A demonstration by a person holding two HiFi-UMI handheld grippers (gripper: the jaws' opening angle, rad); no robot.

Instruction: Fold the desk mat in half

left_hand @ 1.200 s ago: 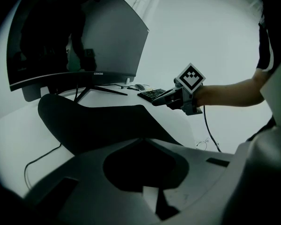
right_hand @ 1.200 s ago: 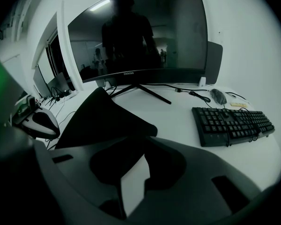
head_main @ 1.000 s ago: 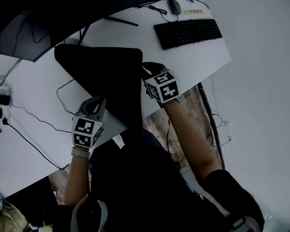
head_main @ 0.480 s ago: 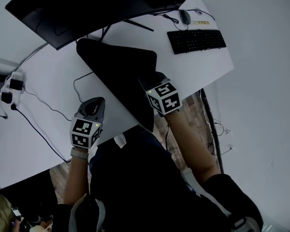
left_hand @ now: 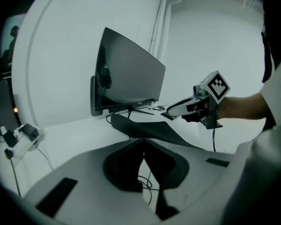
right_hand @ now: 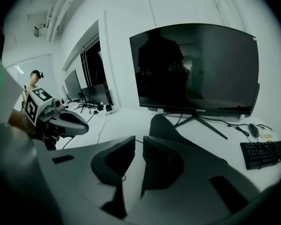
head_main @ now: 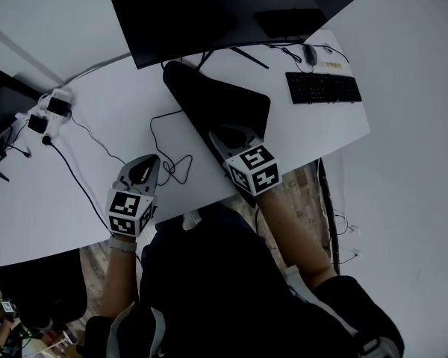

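The black desk mat point(head_main: 213, 99) lies slantwise on the white desk below the monitor, and its near right part is raised off the desk. My right gripper point(head_main: 219, 134) is at that raised edge, its jaws nearly together on the mat point(right_hand: 171, 128). In the left gripper view the right gripper point(left_hand: 165, 115) meets the lifted mat point(left_hand: 150, 130) at its tip. My left gripper point(head_main: 148, 159) rests low over the bare desk left of the mat, apart from it and shut on nothing. It also shows in the right gripper view, as the left gripper point(right_hand: 85, 127).
A large dark monitor point(head_main: 224, 6) stands behind the mat. A keyboard point(head_main: 323, 88) and a mouse point(head_main: 309, 54) lie at the far right. A thin black cable point(head_main: 168, 162) loops between the left gripper and the mat. A power strip point(head_main: 48, 110) sits at the left, and the desk's front edge point(head_main: 75, 241) is close.
The view has swung, bringing the monitor into view. The gap between the left gripper and the mat's left edge has widened. The right gripper has stayed at the mat's right edge.
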